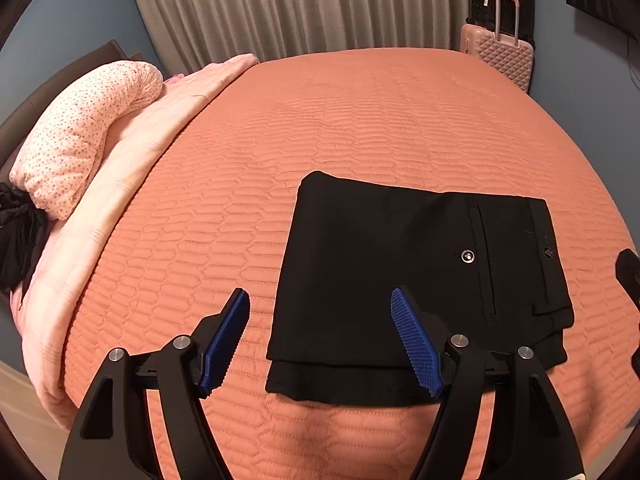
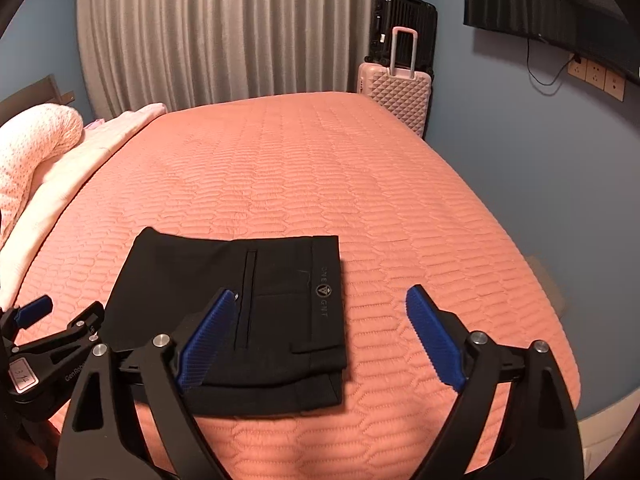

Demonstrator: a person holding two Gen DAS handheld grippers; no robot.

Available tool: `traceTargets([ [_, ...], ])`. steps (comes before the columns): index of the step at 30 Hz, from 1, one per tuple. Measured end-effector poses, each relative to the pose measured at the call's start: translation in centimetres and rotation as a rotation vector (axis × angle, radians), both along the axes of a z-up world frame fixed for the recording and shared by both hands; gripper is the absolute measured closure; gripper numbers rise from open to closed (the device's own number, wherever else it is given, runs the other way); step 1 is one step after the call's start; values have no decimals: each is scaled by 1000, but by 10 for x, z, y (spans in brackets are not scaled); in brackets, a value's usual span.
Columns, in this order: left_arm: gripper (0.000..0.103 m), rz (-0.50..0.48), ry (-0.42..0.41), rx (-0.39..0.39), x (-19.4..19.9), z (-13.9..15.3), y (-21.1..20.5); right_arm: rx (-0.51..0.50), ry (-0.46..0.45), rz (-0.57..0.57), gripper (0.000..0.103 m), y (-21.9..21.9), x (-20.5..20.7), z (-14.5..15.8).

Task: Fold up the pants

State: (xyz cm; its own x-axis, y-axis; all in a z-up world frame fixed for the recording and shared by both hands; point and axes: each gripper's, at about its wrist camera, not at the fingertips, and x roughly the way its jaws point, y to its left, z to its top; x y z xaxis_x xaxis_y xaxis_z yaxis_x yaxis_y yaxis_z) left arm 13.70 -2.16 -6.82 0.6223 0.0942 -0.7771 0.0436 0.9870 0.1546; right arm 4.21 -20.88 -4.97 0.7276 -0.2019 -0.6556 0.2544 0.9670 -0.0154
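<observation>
Black pants (image 1: 400, 272) lie folded into a flat rectangle on the orange quilted bed (image 1: 320, 120), near its front edge. The waistband with a logo and a back pocket face up, seen also in the right wrist view (image 2: 264, 304). My left gripper (image 1: 320, 304) is open and empty, held above the pants' left front corner. My right gripper (image 2: 320, 300) is open and empty, held above the pants' right edge. The left gripper also shows at the left edge of the right wrist view (image 2: 60, 316).
A pink dotted pillow (image 1: 80, 136) and a pale pink folded blanket (image 1: 132, 168) lie along the bed's left side. A pink suitcase (image 2: 396, 92) and a black one (image 2: 404, 20) stand beyond the far right corner. Grey curtains (image 2: 240, 28) hang behind.
</observation>
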Motion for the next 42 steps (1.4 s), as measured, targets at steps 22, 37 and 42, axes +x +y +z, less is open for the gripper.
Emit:
traceTargets([
  [22,32,-22,12,-6,-78,14,3,-41,16,52,17,15,-58,11],
  [37,32,-20,-3,-1,-89,26,1,-47,-10,46,17,16,-69,23],
  [42,32,-20,-2,-1,-89,26,1,-45,-12,35,17,13,-70,23],
])
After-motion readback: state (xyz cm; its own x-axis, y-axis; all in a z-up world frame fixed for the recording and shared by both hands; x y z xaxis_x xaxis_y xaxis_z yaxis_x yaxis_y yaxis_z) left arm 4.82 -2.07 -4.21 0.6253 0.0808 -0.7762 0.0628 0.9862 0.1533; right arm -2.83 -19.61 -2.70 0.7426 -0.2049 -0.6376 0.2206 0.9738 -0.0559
